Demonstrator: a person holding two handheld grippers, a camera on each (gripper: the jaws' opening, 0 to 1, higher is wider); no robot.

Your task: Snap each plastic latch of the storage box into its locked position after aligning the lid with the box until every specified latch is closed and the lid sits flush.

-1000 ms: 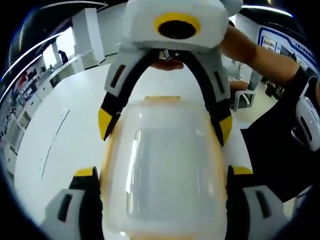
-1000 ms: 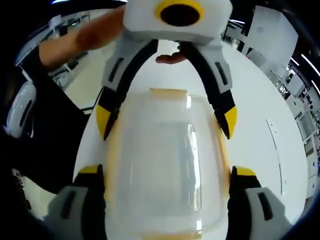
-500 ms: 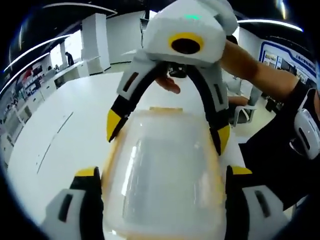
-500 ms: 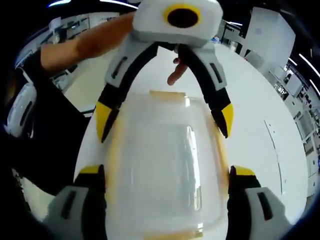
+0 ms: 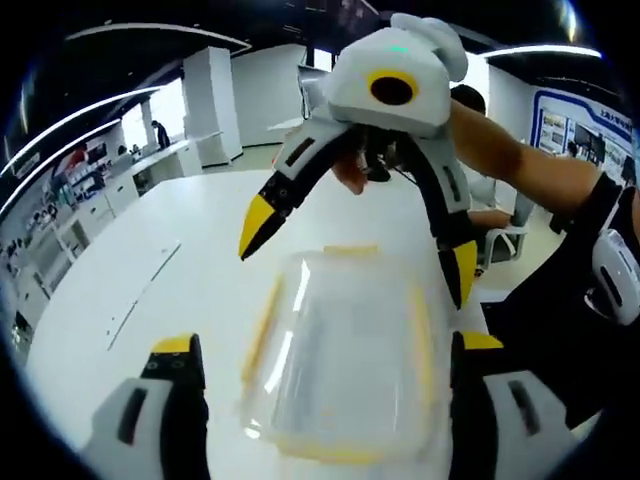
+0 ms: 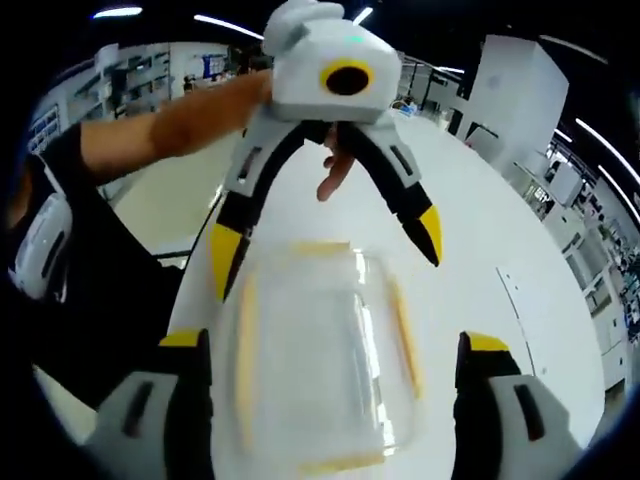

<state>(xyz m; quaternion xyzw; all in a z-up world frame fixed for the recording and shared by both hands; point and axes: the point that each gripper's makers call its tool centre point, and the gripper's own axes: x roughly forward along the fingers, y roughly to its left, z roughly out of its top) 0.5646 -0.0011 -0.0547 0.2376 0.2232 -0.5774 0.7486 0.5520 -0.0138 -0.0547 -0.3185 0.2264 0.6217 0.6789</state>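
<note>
Both grippers lifted back — storage box [image 5: 340, 360] on table [image 5: 170, 300] between their wide-apart jaws

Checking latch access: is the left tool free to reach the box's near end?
Probably yes. The left tool is open, the box lies between its jaws, and nothing blocks it.

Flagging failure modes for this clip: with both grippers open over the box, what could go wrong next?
The latches' state on the storage box can't be told, so the lid may not sit flush. The left gripper and right gripper are open, holding nothing; pressing a latch may slide the box across the white table.
</note>
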